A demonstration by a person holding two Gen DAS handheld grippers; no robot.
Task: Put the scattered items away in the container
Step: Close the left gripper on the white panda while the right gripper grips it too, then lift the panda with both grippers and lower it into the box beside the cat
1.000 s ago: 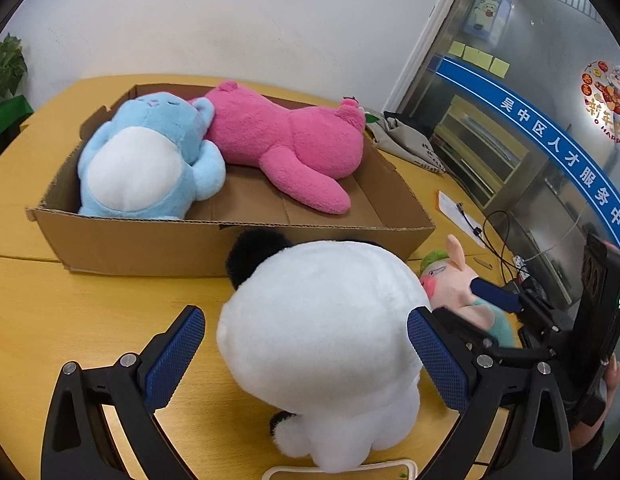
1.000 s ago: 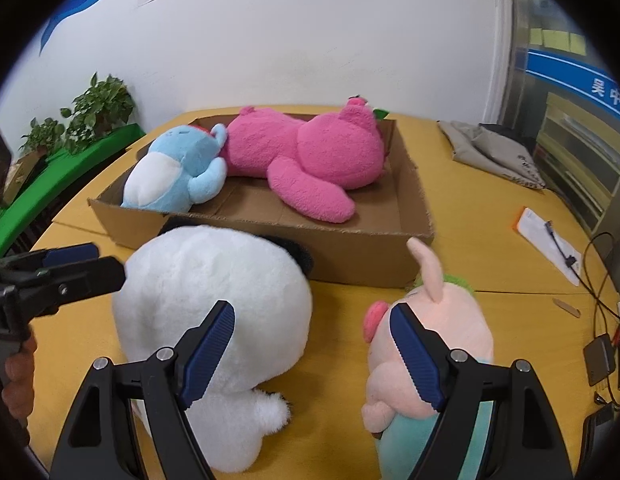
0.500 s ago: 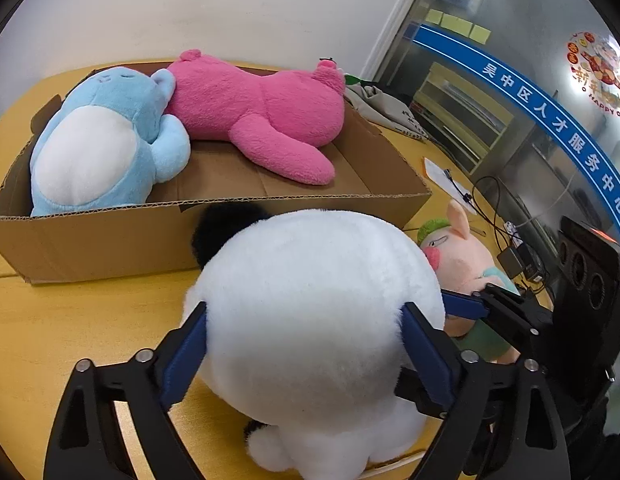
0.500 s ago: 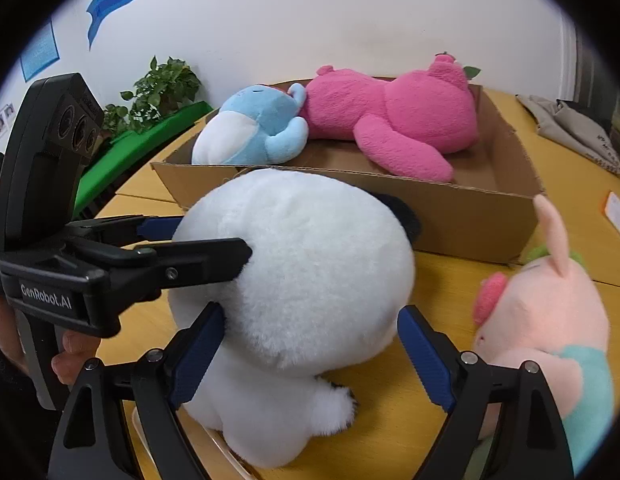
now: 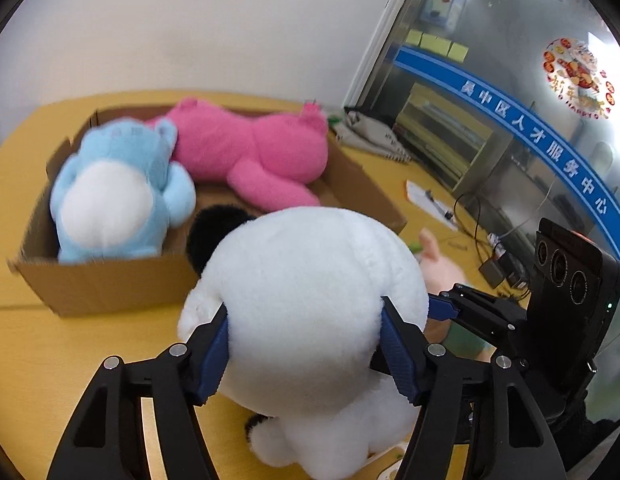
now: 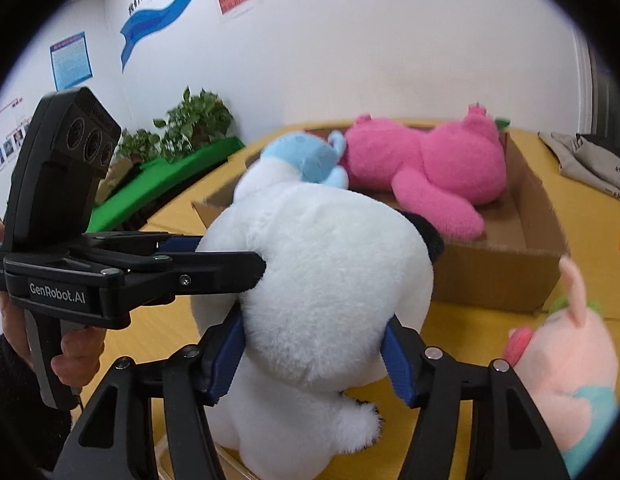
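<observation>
Panda plush (image 5: 313, 292) fills lower centre of both wrist views, on the desk (image 5: 26, 356) just in front of the cardboard box (image 5: 110, 284). Change: both tongs have just been closing on it. Left tongs (image 5: 306, 354) now press their blue pads into its white flanks; right tongs (image 6: 313, 356) likewise, fur dented at each pad. A second ago both stood wide of it. Judgement: two-handed grip made, lift into box next. Blue plush (image 5: 118, 188) and pink plush (image 5: 250, 152) already inside; pig plush (image 6: 565, 364) waits, lower right.

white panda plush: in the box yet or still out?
Out. The white panda plush sits on the table in front of the cardboard box, squeezed between the left gripper and right gripper.
</observation>
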